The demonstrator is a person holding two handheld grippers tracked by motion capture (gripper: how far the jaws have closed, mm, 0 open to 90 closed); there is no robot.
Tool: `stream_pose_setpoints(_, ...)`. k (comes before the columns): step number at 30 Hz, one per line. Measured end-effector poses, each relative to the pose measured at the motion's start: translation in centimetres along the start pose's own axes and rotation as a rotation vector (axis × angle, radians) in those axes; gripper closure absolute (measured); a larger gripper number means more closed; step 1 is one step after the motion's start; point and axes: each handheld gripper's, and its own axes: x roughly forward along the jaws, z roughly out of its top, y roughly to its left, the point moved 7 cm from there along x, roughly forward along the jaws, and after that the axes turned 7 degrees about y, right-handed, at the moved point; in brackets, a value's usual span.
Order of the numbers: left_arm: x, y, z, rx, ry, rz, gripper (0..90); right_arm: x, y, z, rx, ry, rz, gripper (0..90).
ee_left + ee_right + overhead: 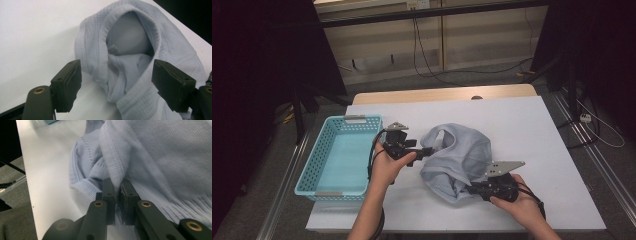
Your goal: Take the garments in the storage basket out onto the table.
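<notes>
Here, on the white table (532, 130), left tongs (116, 86) gape; right tongs (118, 195) pinch the garment (462, 155).

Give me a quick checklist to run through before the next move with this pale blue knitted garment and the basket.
1. Right gripper clamped on the pale blue knitted garment's ribbed edge: ok.
2. Left gripper grip on the garment: not ok, fingers stand apart with cloth between them, untouched.
3. Light blue plastic basket ready to receive: ok, nothing lies inside.
4. Garment fully on the white table: ok.
5. Garment folded flat: not ok, it lies bunched.
6. Right grip depth: cannot tell, the edge hides the pads.
</notes>
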Motion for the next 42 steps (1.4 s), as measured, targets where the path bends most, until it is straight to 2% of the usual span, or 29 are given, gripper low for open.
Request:
stream_pose_setpoints(5,-0.2,0.1,-0.8,-0.002,-0.003,0.011,24.0,0.3,0.4,0.3,-0.01,0.004,0.017,83.3)
stream_pose_setpoints(10,-0.7,0.6,-1.5,-0.022,-0.002,0.023,24.3,0.9,0.6,0.4,-0.037,0.03,0.019,81.9)
stream_pose_setpoints(13,-0.7,0.8,-2.0,-0.009,0.008,0.042,24.7,0.6,0.3,0.7,-0.021,0.014,0.015,78.6)
stream_pose_setpoints(14,-0.6,0.9,-2.0,-0.01,0.004,0.042,24.7,0.5,0.1,0.8,-0.014,0.009,0.013,76.1)
stream_pose_setpoints(16,-0.6,1.0,-2.2,-0.014,0.003,0.043,24.3,0.2,-0.3,1.2,0.005,-0.012,-0.003,64.8)
stream_pose_setpoints(18,-0.5,1.1,-2.3,-0.011,0.007,0.049,23.8,-0.1,-0.7,1.5,0.018,-0.034,-0.015,59.8)
stream_pose_setpoints(19,-0.5,1.1,-2.4,-0.01,0.011,0.05,23.4,-0.3,-0.9,1.6,0.024,-0.041,-0.02,53.8)
stream_pose_setpoints(20,-0.5,1.1,-2.4,-0.01,0.013,0.05,23.0,-0.5,-1.1,1.8,0.027,-0.053,-0.035,46.9)
stream_pose_setpoints(21,-0.5,1.1,-2.4,-0.012,0.014,0.053,22.6,-0.8,-1.3,1.9,0.032,-0.063,-0.047,43.9)
stream_pose_setpoints(24,-0.5,1.2,-2.4,-0.013,0.017,0.05,22.1,-1.7,-2.1,2.1,0.051,-0.093,-0.072,38.8)
stream_pose_setpoints(26,-0.4,1.2,-2.4,-0.013,0.018,0.053,21.7,-2.4,-2.9,2.1,0.074,-0.12,-0.098,38.5)
stream_pose_setpoints(28,-0.4,1.1,-2.5,-0.012,0.028,0.038,21.4,-2.9,-4.0,2.1,0.117,-0.148,-0.133,35.7)
stream_pose_setpoints(34,-0.3,1.3,-2.6,-0.021,0.021,0.049,20.7,-3.6,-6.9,2.0,0.169,-0.163,-0.261,32.0)
stream_pose_setpoints(36,-0.3,1.3,-2.6,-0.022,0.024,0.048,20.7,-3.3,-7.6,2.1,0.17,-0.16,-0.288,31.5)
stream_pose_setpoints(39,-0.2,1.3,-2.7,-0.027,0.03,0.043,20.7,-2.1,-7.9,2.2,0.186,-0.139,-0.275,33.3)
stream_pose_setpoints(40,-0.1,1.3,-2.8,-0.027,0.032,0.045,20.6,-1.7,-7.8,2.2,0.18,-0.128,-0.269,38.1)
stream_pose_setpoints(42,-0.2,1.3,-2.8,-0.029,0.027,0.047,20.6,-0.8,-7.4,2.3,0.142,-0.106,-0.243,59.6)
